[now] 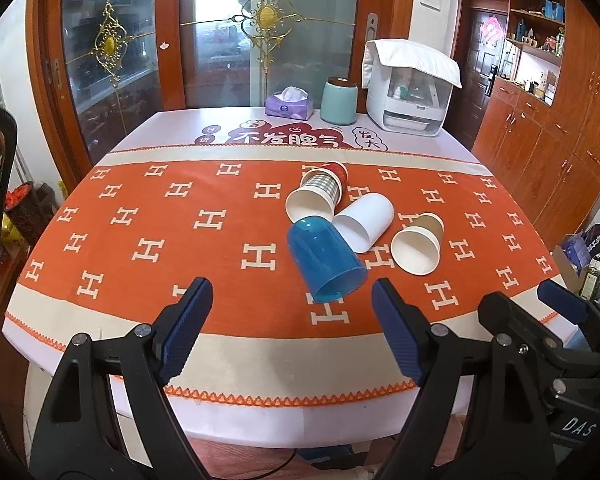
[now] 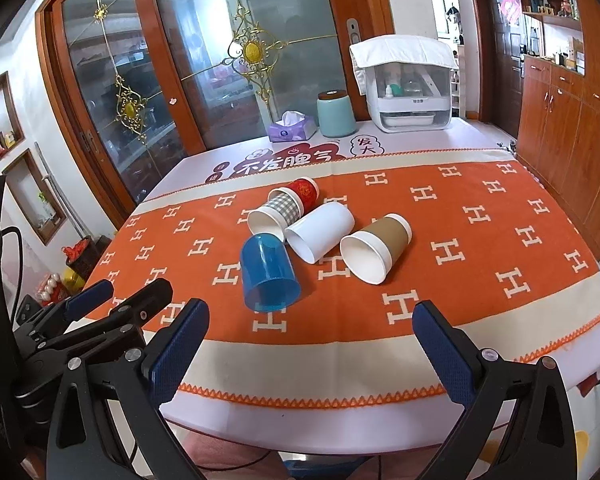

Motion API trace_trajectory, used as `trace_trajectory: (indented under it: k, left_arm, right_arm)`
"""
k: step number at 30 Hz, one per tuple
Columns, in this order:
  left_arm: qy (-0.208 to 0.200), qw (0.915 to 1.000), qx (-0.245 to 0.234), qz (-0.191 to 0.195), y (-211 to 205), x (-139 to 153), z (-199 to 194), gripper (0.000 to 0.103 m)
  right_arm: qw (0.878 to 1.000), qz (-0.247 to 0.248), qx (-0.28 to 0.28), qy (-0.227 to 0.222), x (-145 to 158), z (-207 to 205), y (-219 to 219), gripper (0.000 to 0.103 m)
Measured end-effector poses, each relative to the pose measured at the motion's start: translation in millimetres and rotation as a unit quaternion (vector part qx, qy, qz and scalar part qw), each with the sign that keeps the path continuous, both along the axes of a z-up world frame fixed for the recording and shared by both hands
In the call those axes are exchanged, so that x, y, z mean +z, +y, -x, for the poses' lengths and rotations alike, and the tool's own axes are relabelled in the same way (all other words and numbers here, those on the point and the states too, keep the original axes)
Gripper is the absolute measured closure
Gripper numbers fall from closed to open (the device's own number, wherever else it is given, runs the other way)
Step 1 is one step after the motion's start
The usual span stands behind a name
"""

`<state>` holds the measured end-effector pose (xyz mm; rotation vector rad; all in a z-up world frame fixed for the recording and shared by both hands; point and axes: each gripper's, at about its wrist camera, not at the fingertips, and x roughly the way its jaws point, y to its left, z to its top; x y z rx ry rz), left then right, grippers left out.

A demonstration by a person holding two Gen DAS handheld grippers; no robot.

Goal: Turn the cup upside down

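Observation:
Several cups lie on their sides on the orange cloth (image 1: 140, 220). A blue plastic cup (image 1: 324, 258) lies nearest, its mouth toward me; it also shows in the right wrist view (image 2: 268, 272). Behind it lie a checked cup (image 1: 316, 198), a red cup (image 1: 338, 170), a white cup (image 1: 364, 220) and a brown-sleeved paper cup (image 1: 418, 244). My left gripper (image 1: 292, 300) is open and empty, just short of the blue cup. My right gripper (image 2: 312, 320) is open and empty, near the table's front edge.
At the back of the table stand a purple tissue box (image 1: 289, 104), a mint green canister (image 1: 339, 101) and a white appliance under a cloth (image 1: 408, 88). Glass doors stand behind, wooden cabinets (image 1: 560, 140) at the right.

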<state>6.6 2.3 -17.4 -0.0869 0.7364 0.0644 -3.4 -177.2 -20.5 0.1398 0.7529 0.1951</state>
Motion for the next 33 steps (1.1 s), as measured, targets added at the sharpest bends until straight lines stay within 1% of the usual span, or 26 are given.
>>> trace_trajectory:
  k: [8,17,22,30,33]
  left_arm:
    - [0.002,1.0000,0.003,-0.003,-0.2,-1.3,0.4,0.024]
    - [0.009,0.9999,0.008,-0.002,1.3,-4.5,-2.4,0.024]
    - [0.009,0.9999,0.011,-0.008,1.0,-5.1,-4.5,0.024]
    - [0.009,0.9998,0.016,-0.009,6.4,-7.5,-10.9,0.024]
    - [0.010,0.9997,0.020,-0.010,10.4,-8.5,-15.5,0.024]
  right_arm:
    - [1.000,-0.009,0.008,0.006,-5.7,-4.4,-0.2,0.001]
    - [1.000,-0.005,0.008,0.005,-9.3,-7.1,0.5,0.001]
    - [1.000,-0.005,0.010,0.007,-12.6,-10.2,2.6,0.001]
    - [1.000,-0.003,0.025,0.016,-15.4,-22.3,8.7,0.001]
    - [0.999,0.004,0.030,0.018,-16.0,-30.3,14.2,0.001]
